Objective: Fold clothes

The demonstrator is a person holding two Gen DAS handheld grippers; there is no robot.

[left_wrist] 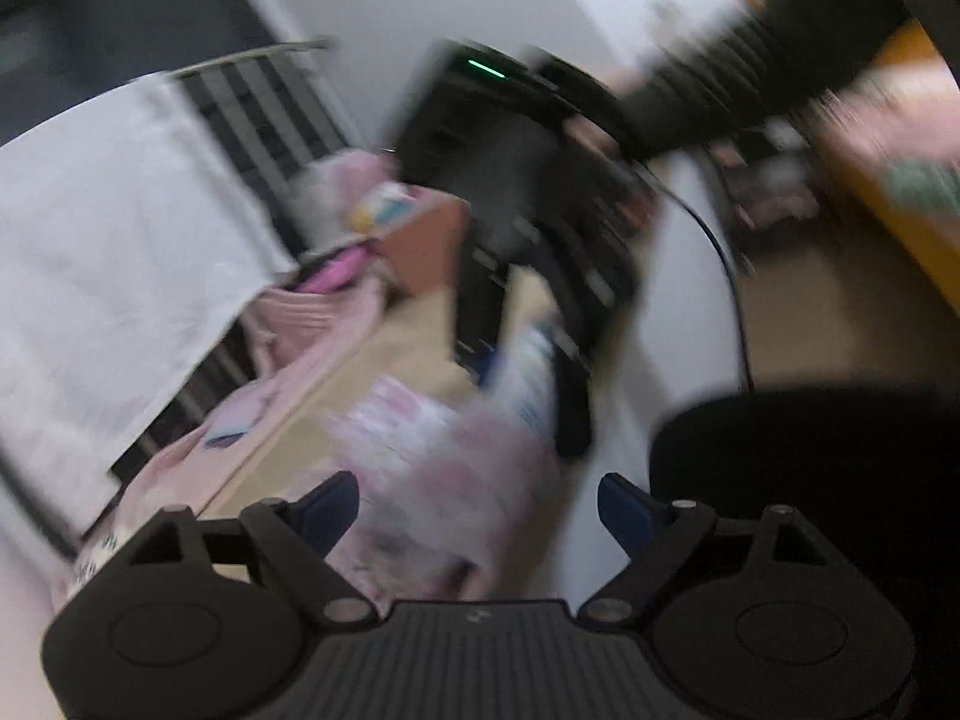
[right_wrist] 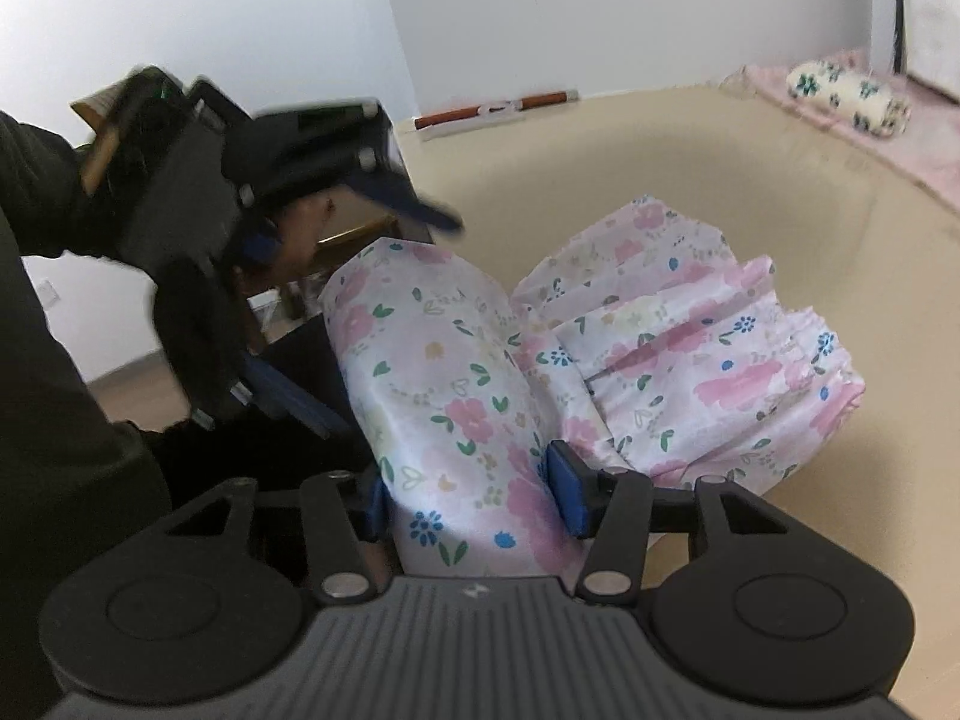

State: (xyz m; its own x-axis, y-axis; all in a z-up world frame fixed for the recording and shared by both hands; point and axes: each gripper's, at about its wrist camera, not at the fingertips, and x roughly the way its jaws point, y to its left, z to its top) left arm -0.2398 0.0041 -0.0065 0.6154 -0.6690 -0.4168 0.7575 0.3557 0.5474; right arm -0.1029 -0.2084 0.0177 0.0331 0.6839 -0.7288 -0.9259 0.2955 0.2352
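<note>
A white garment with pink and blue flowers (right_wrist: pixel 690 348) lies part folded on the beige table (right_wrist: pixel 660 168). One thick fold (right_wrist: pixel 456 396) of it rises toward me, and my right gripper (right_wrist: pixel 474 501) is shut on its near end, a blue pad on each side. My left gripper (right_wrist: pixel 384 318) hangs at the left of the fold, wide open with its fingers one above the other. The left wrist view is blurred: my left gripper (left_wrist: pixel 480 513) stands open with the garment (left_wrist: pixel 432 468) just ahead of it, and the right gripper (left_wrist: pixel 528 384) is beyond.
A rolled flowered cloth (right_wrist: pixel 852 96) rests on a pink cloth (right_wrist: pixel 912 144) at the table's far right. A white cloth (left_wrist: pixel 108 252) hangs over a rail and pink clothes (left_wrist: pixel 300 312) lie below it. A black cable (left_wrist: pixel 732 300) runs down the right.
</note>
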